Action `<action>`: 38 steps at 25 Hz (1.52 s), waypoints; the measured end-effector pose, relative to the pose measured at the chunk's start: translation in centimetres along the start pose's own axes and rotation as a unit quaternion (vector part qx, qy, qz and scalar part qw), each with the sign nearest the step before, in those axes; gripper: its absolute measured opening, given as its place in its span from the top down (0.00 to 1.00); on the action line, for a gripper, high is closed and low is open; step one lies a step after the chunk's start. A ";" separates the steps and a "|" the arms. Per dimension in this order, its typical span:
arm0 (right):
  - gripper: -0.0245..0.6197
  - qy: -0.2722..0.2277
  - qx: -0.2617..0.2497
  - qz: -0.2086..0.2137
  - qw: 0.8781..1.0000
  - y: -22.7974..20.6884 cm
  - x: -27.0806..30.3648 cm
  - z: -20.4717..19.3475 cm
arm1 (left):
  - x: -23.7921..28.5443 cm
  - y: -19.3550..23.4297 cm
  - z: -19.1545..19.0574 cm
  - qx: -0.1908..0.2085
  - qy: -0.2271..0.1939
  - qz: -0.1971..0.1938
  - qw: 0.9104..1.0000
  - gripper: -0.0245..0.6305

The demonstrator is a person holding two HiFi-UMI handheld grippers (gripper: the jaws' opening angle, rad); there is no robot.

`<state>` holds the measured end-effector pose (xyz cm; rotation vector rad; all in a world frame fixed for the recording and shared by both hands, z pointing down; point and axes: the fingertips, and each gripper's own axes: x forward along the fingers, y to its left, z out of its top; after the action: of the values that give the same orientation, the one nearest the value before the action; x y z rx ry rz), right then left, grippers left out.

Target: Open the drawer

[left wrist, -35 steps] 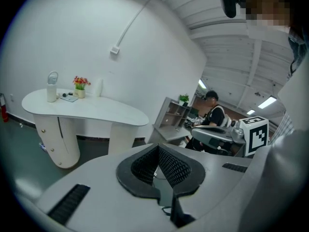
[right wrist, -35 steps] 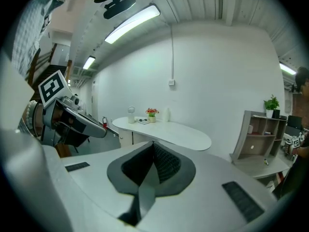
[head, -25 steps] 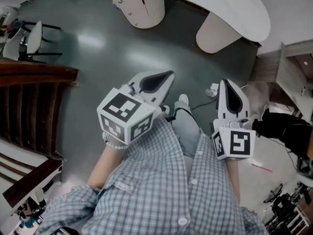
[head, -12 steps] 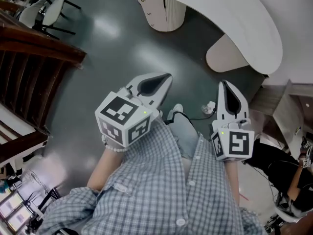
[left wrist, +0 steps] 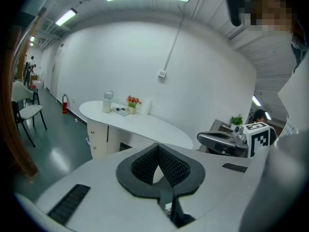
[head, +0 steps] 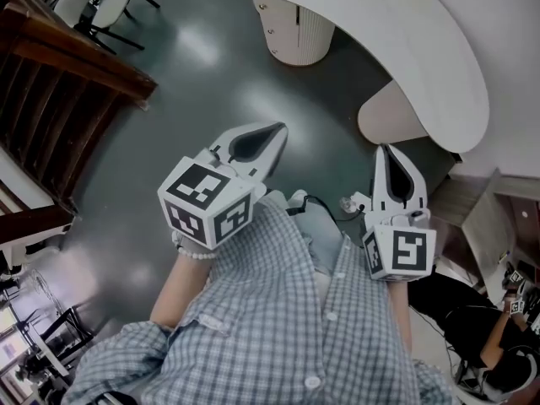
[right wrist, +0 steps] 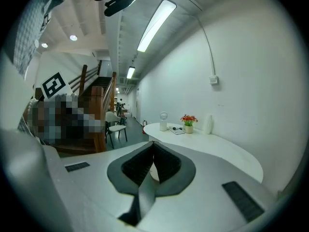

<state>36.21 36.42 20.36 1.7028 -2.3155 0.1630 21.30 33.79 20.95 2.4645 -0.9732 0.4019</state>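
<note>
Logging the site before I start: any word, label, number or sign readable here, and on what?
No readable text anywhere.
The cube on the left gripper and the one on the right gripper: black-and-white square marker patterns only, no words.
Things on the white counter: too small to show any print.

Curved white counter (head: 405, 49) ahead of the right gripper (head: 390, 152); wooden staircase (head: 51, 99) well left of the left gripper (head: 274, 130).

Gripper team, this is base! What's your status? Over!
Left gripper shut, empty. Right gripper shut, empty. Nothing pulled open; cabinet under white counter ahead, untouched. Only floor between, nothing blocking.
</note>
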 end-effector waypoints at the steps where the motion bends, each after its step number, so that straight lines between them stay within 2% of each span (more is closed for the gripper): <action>1: 0.95 -0.003 -0.003 0.003 1.000 -0.2 0.1 0.1 | 0.1 0.0 0.1 0.001 -0.002 0.005 1.000 0.95; 11: 0.95 -0.020 -0.012 0.036 0.999 0.2 1.5 0.5 | -1.1 0.9 -0.1 -0.010 -0.020 0.045 0.999 0.95; 21: 0.95 -0.021 -0.025 0.070 0.997 1.6 4.4 1.1 | -2.1 3.9 0.3 -0.024 -0.040 0.082 0.996 0.95; 29: 0.95 -0.012 -0.032 0.080 0.996 3.3 8.7 2.4 | -2.4 8.5 1.9 -0.032 -0.045 0.094 0.994 0.95; 38: 0.95 0.006 -0.034 0.094 0.995 7.6 15.3 4.1 | -4.0 15.9 4.2 -0.035 -0.041 0.099 0.994 0.95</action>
<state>24.20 23.71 21.15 1.4477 -2.4404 0.1284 7.76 23.62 20.51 2.3447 -1.2503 0.3265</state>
